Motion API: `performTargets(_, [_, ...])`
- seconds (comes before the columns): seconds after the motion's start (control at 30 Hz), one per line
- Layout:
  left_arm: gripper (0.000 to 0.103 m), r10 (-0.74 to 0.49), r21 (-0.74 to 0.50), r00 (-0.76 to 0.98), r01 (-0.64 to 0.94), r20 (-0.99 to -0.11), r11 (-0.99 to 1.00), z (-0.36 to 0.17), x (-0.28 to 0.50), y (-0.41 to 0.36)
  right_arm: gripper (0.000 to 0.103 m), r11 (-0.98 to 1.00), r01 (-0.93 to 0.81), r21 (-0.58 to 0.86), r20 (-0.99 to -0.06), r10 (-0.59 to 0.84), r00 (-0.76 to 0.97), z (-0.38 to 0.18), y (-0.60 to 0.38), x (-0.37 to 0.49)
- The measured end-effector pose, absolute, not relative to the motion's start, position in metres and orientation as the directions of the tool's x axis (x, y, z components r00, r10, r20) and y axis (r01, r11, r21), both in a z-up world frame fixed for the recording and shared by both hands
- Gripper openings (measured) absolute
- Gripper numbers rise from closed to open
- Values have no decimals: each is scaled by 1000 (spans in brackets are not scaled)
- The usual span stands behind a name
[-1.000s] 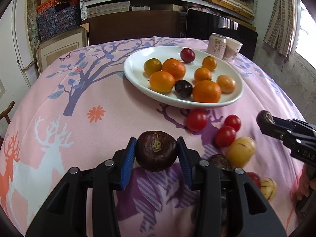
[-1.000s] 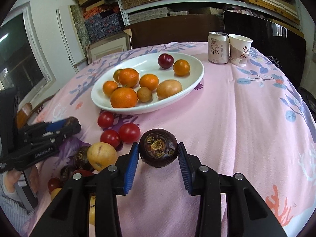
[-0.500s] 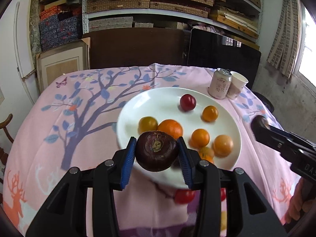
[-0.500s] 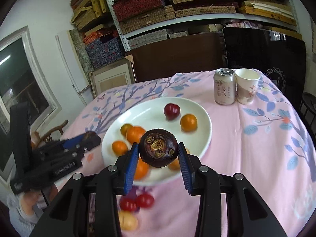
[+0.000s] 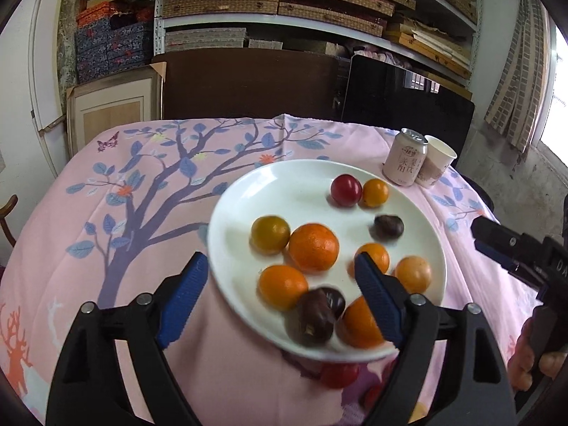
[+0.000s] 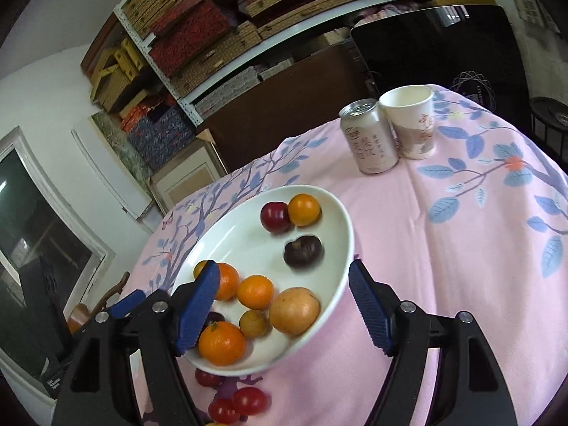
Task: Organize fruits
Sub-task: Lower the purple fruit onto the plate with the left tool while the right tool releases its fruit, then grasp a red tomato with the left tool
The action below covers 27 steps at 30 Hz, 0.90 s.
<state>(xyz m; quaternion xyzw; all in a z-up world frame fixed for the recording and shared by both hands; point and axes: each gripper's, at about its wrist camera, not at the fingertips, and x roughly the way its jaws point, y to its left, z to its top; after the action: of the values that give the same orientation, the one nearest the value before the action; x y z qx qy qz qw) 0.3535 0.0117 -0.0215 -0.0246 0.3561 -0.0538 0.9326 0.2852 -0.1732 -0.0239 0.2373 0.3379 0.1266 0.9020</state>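
Observation:
A white plate (image 5: 230, 209) (image 6: 342, 223) on the pink tablecloth holds several oranges, a red plum and dark purple fruits. My left gripper (image 5: 278, 264) hangs over the plate's near edge, its jaws opening and nothing pressed between the pads. Just below it a dark purple fruit (image 5: 314, 319) lies blurred on the plate. My right gripper (image 6: 282, 269) is over the plate's right side, its jaws opening too, with nothing in them. Another dark purple fruit (image 6: 302, 251) (image 5: 388, 226) rests on the plate beyond its tips. The right gripper (image 5: 511, 248) also shows at the right of the left wrist view.
A drink can (image 5: 404, 161) (image 6: 369, 142) and a paper cup (image 5: 435, 163) (image 6: 411, 124) stand behind the plate. Red tomatoes (image 6: 236, 404) (image 5: 337, 374) lie on the cloth in front of the plate. Shelves with boxes and a dark cabinet stand behind the table.
Both grippers carried a dark purple fruit from the near cloth to above the plate, then their jaws spread. Both fruits have left the pads and now lie on the plate.

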Motion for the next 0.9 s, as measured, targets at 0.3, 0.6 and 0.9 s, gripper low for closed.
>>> performTargets(0.3, [90,-90,-109,717,20,-691,994,-41,284,42,90,846,-33,532,-578,391,716,-42,-184,223])
performTargets(0.6, [94,-22,24,709,55,-705,998,-62,272,12,95,826,-14,563,-556,391,733,-39,-196,204])
performTargets(0.9, [88,-29,77,694,122,-720,990,-67,295,-13,95,839,-49,542,-565,408,717,-36,-186,204])
